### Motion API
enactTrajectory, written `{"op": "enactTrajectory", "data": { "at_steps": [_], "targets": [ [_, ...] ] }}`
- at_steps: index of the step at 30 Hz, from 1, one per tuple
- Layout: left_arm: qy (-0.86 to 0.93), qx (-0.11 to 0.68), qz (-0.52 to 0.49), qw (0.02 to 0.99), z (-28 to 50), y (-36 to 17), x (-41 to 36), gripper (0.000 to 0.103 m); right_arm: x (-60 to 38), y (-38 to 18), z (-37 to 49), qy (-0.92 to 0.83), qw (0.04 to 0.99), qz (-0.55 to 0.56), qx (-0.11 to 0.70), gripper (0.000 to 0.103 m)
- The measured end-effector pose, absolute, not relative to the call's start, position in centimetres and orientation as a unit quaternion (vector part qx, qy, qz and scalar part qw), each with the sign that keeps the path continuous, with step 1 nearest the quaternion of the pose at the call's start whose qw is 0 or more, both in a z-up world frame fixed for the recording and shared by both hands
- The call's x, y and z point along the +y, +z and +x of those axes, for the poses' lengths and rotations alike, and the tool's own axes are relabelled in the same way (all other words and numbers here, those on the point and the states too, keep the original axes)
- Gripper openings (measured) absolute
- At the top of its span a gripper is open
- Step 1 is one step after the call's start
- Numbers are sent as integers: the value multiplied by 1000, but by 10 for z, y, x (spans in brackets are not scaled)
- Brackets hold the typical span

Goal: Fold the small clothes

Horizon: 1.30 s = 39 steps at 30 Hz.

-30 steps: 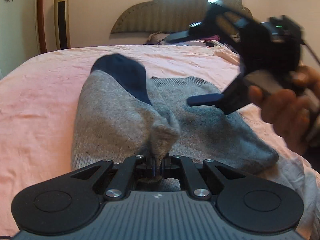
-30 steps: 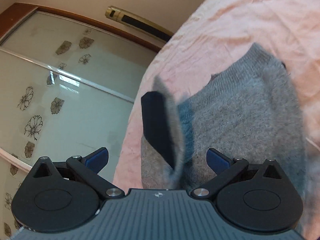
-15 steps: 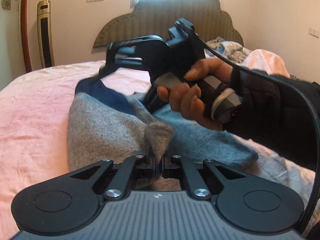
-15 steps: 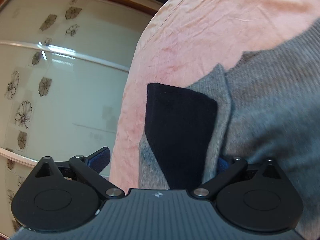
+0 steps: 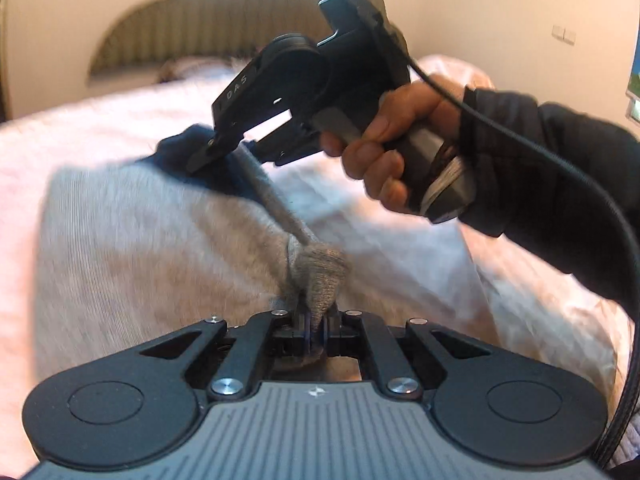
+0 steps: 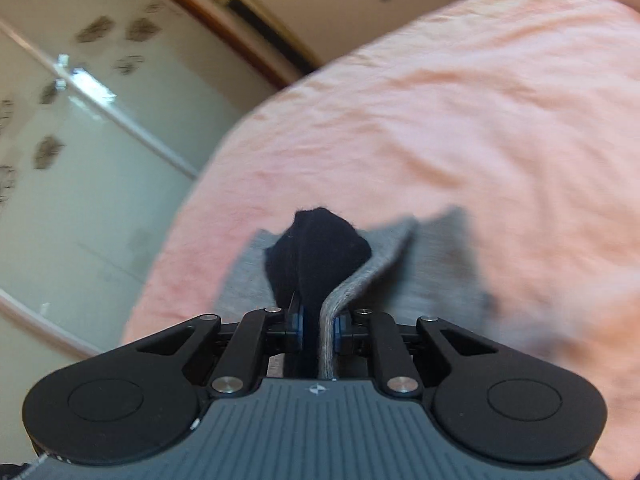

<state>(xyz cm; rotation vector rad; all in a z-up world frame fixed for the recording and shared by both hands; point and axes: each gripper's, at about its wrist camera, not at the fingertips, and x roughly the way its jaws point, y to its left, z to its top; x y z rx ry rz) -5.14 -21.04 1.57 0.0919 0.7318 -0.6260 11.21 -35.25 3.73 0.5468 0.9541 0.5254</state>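
Your right gripper (image 6: 318, 330) has just been closing, and its blue pads now pinch the dark navy end (image 6: 316, 248) of the grey knit garment (image 6: 432, 280) together with a grey edge that runs down between the jaws; your left gripper (image 5: 314, 330) is clenched tight on a bunched grey corner (image 5: 320, 276) of the same garment. Seen from the left wrist, the right gripper (image 5: 208, 152) bites the navy patch at the far end of the garment, and a taut grey ridge (image 5: 272, 196) runs from it back to the left jaws; so you hold the two ends of one edge.

To do this step well, I judge you should keep both grips firm and lift that edge evenly, with the ridge stretched enough to stay straight but not so hard that the knit slips out of the pads; carry it over the rest of the garment and lay it flat before letting go.

Beyond the grippers, the garment's body spreads to the left of the ridge on the pink bedsheet (image 6: 460, 100); the padded headboard (image 5: 224, 20) stands far behind it.
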Motion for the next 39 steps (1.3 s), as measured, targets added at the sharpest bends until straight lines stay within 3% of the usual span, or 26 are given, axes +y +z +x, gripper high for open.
{"op": "enactTrajectory", "data": {
  "at_steps": [6, 7, 8, 9, 10, 11, 12, 14, 17, 21, 25, 26, 27, 28, 29, 30, 31, 39],
  "targets": [
    [-340, 347, 24, 874, -52, 18, -189, 9, -374, 6, 89, 227, 818, 298, 436, 18],
    [-350, 349, 20, 869, -52, 23, -180, 11, -376, 6, 89, 226, 817, 304, 435, 20],
    [-362, 349, 15, 864, -54, 29, -168, 18, -378, 6, 91, 221, 815, 312, 435, 29],
    [-372, 347, 11, 861, -58, 34, -156, 36, -382, 8, 91, 216, 815, 320, 432, 43],
    [-371, 343, 5, 863, -60, 38, -140, 51, -388, 13, 88, 216, 818, 331, 417, 50],
    [-357, 339, -4, 870, -61, 41, -123, 85, -395, 19, 84, 219, 824, 341, 395, 65],
    [-339, 330, -18, 881, -58, 42, -103, 98, -398, 26, 85, 216, 831, 347, 377, 81],
    [-305, 324, -62, 893, -47, 43, -65, 98, -408, 31, 85, 200, 842, 340, 368, 87],
    [-231, 349, -198, 886, 7, 35, -12, 98, -409, 17, 98, 198, 828, 338, 400, 87],
    [-218, 403, -406, 791, 89, -8, 28, 97, -390, 1, 113, 207, 814, 338, 424, 86],
    [-241, 435, -391, 774, 131, -24, 0, 92, -366, 1, 124, 232, 802, 325, 444, 90],
    [-246, 442, -383, 773, 133, -23, -16, 83, -362, 5, 124, 237, 804, 314, 445, 95],
    [-240, 453, -369, 775, 135, -24, -26, 59, -359, 6, 124, 238, 806, 307, 446, 94],
    [-230, 458, -348, 785, 138, -23, -34, 47, -358, 7, 124, 237, 808, 301, 447, 90],
    [-227, 458, -335, 791, 141, -23, -38, 39, -356, 6, 125, 235, 807, 299, 453, 75],
    [-227, 456, -331, 794, 141, -21, -38, 36, -357, 4, 126, 229, 806, 298, 457, 46],
    [-226, 456, -326, 796, 141, -19, -37, 34, -358, 0, 127, 223, 800, 302, 468, 35],
    [-217, 410, -260, 847, 142, 35, -3, 29, -336, 25, 126, 261, 806, 331, 415, 30]
  ]
}}
